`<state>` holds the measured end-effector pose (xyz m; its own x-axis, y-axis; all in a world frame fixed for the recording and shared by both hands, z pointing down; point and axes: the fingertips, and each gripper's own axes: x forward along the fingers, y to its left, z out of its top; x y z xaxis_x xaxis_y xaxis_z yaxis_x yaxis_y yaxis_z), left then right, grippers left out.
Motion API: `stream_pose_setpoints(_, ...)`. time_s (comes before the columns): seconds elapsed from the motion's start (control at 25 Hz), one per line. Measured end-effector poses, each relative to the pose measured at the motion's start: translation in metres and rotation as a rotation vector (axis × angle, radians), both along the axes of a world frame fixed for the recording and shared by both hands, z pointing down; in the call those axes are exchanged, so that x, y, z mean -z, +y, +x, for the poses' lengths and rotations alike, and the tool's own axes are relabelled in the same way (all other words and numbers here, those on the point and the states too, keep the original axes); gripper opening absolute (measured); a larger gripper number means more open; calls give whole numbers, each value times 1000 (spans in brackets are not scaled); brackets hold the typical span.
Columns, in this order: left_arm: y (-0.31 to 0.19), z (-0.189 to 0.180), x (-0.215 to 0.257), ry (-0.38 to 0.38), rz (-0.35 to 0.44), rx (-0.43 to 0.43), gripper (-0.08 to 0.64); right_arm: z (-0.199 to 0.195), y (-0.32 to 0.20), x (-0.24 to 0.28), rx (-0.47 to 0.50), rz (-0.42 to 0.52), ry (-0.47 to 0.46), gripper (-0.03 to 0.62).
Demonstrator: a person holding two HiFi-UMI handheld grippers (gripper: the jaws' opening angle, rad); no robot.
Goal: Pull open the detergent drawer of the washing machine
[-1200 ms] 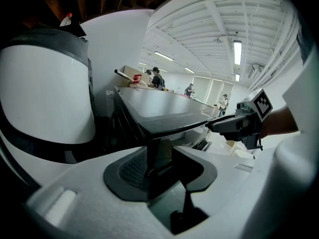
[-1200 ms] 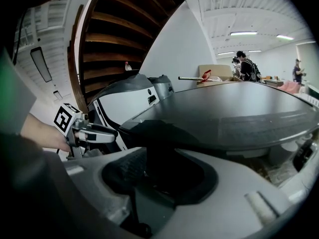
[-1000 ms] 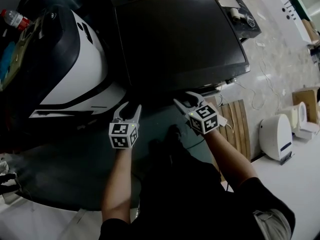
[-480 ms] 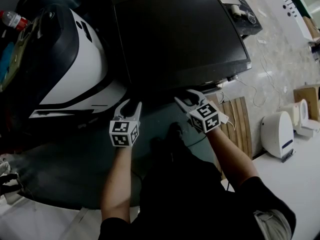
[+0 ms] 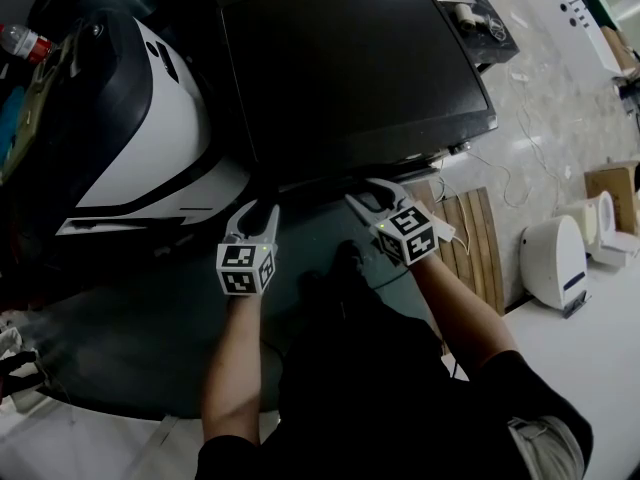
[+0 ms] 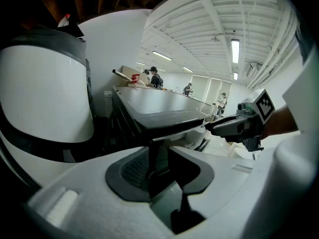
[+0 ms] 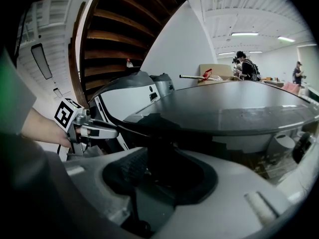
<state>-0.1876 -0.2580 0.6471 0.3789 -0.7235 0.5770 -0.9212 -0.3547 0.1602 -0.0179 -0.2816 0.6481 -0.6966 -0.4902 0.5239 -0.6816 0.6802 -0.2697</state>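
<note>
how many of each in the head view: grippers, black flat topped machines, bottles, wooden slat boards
grippers: 2 (left gripper, right gripper)
black flat-topped machine: 1
bottle: 1
wooden slat board: 1
total: 5

Left: white-black unit point(image 5: 150, 118) close against washer point(image 5: 350, 68) side, gap between narrow and dark. Washer front edge reachable from above. Right: floor point(image 5: 560, 128) passable, littered with cables point(image 5: 490, 168), pallet point(image 5: 475, 248), small white unit point(image 5: 550, 263).

Pale floor point(image 5: 550, 118) (slatted pallet point(image 5: 475, 248) atop)
</note>
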Motion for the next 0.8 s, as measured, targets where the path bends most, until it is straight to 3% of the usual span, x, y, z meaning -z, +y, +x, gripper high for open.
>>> stream_pose_setpoints(0.28, 11, 7, 1, -29, -15, -125, 151, 4, 2, 2, 39, 10, 71, 160)
stream_pose_setpoints(0.48, 8, 8, 3, 4, -17, -112, 175, -6, 0, -2, 56, -19, 62, 160)
stream_pose_setpoints(0.68, 17, 3, 2, -2, -32, -102, 99, -1, 12, -2, 46, -16, 77, 135)
stream_pose_setpoints(0.8, 26, 4, 2, -7, -33, -116, 95, 1, 21, -3, 46, -16, 83, 133)
